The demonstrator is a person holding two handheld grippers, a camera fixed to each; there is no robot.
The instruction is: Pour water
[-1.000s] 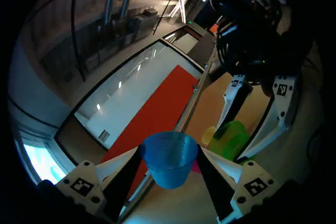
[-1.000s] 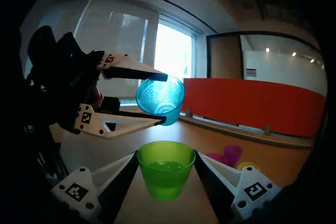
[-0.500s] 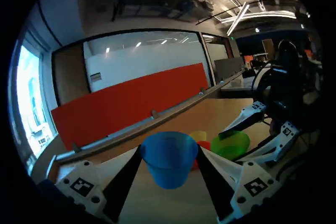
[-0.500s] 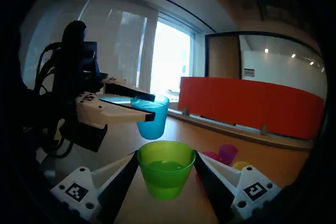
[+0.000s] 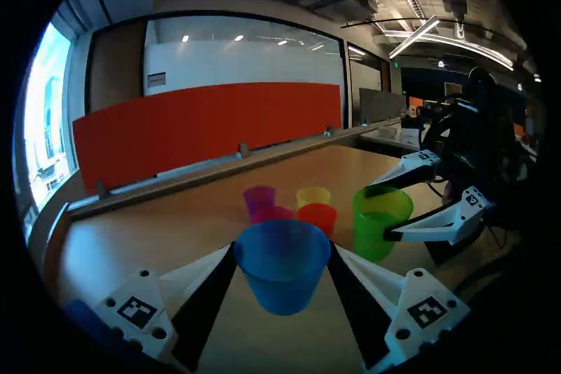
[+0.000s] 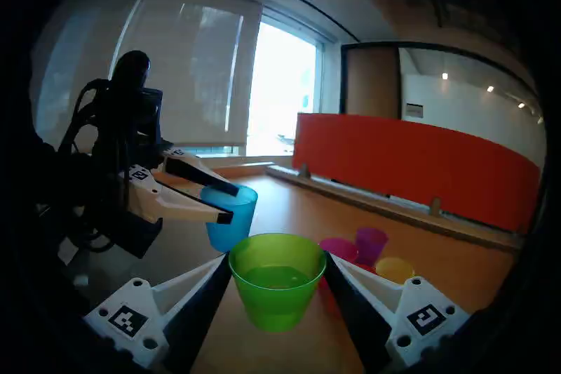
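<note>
Now, left gripper (image 5: 281, 251): jaws clamped on either side of the blue cup (image 5: 282, 279), which is upright over the table (image 5: 154, 234). I can make out no water level inside it.
Right gripper (image 6: 277, 262): jaws clamped on the green cup (image 6: 277, 297), which is level with its rim up.
Water (image 6: 277, 278): in the green cup, its surface well below the rim.
Why held so: both cups are level, probably so nothing spills. They are near each other but apart, with rims not touching, so no pour is under way. I cannot tell which cup is meant to receive.
Relative place: in the right gripper view the blue cup is at 10 o'clock from the green one. In the left gripper view the green one is at 2 o'clock from the blue.
Around: a purple cup (image 5: 259, 198), yellow cup (image 5: 313, 196), orange cup (image 5: 318, 218) and pink cup (image 5: 275, 214) stand bunched on the table, at 12 o'clock beyond the blue cup.
In the way: the bunch is just beside the green cup, so tilting or setting down toward it risks a knock. The red partition (image 5: 210, 121) along the table's far edge is well clear.
</note>
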